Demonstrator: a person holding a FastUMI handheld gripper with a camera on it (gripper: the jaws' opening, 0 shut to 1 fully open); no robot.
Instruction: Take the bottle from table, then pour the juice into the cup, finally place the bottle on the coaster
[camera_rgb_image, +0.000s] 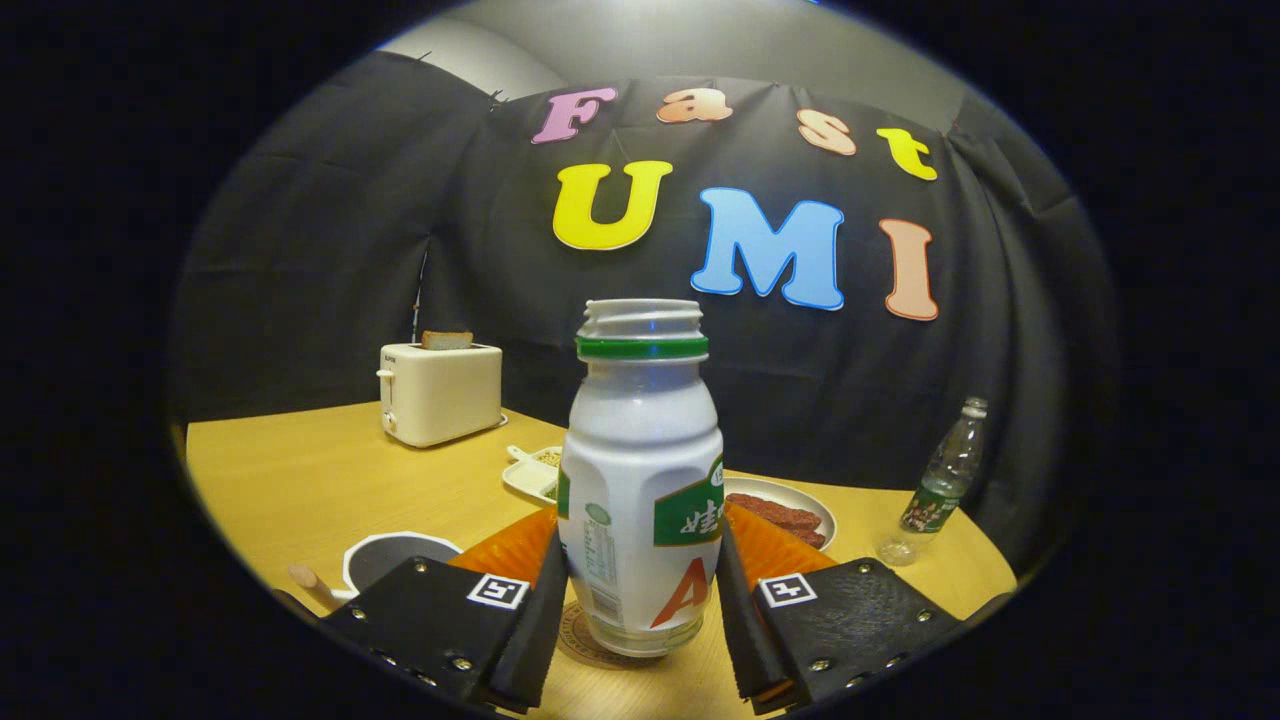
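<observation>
Bottle (640, 480): standing upright and uncapped between my fingers, base sitting on the round coaster (580, 640)
Gripper (640, 620): pads look like they're touching both sides of the bottle, but I'm not seeing enough to call it a real squeeze
Cup (395, 562): sitting just beyond my left finger
Toaster (440, 392): sitting far ahead-left with bread poking out
Water bottle (945, 478): standing ahead-right

The bottle (640, 480) stands upright between my fingers, white plastic, cap off, a green ring under its threaded mouth and a green-and-white label with a red letter low down. Its base rests on the coaster (580, 635), a round brown disc showing at the bottle's 7 o'clock. The cup (395, 560), white-rimmed and dark inside, sits at its 9 o'clock, beyond my left finger.
</observation>
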